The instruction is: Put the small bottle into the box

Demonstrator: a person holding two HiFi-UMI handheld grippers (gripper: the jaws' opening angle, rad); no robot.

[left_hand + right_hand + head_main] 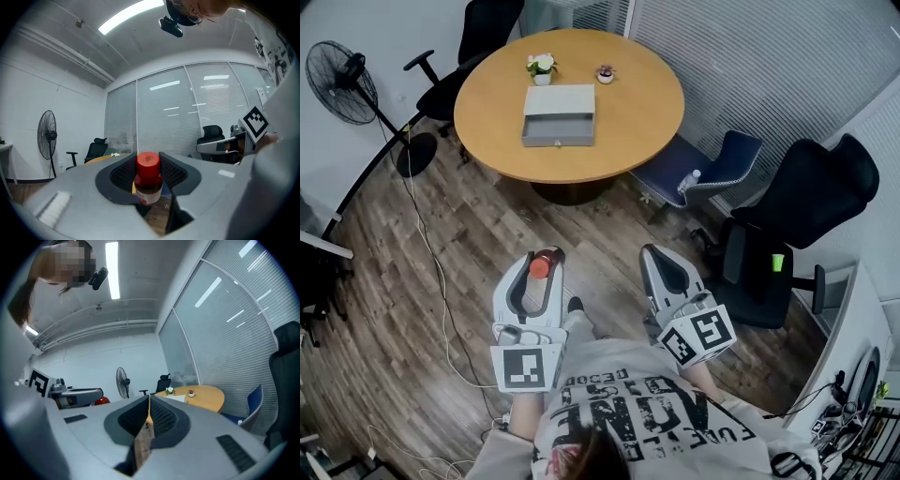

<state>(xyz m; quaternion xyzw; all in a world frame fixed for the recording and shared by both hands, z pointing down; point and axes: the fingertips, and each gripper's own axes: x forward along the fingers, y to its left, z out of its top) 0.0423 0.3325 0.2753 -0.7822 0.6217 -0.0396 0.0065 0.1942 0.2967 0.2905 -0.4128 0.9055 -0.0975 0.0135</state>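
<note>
Far left: fan [337, 80], not relevant.

Left tongs [537, 270] are clamped on the bottle [542, 265]. It sits near the jaw tips with pads on both sides of the body, red cap up and long axis upright. The jaws stand at a medium gap set by the bottle's width. So the bottle is in the air over the floor [469, 244], not yet at the worktop [628, 122].

Key relation: the box [559, 114] sits on the worktop almost dead ahead of the left tongs, well apart, with open floor between. Its long side runs across the approach line. The tongs point level at it, so my read is a straight carry forward, then place from above.

Right tongs [661, 267] are empty. In the right gripper view the jaws meet at the tips, with only a thin slit showing floor. They point a bit right of the box. The left side is better lined up and already has the load.

Right of the worktop: chairs [806, 202], near the path only if the walk drifts right.

Hard to see:
- I can't tell from the head view whether the box top is open.
- In the left gripper view the bottle and jaws cover the box, and only a sliver of worktop edge shows.
- The bottle's base is hidden below the jaws.
- The hands are hidden under the marker cubes.
</note>
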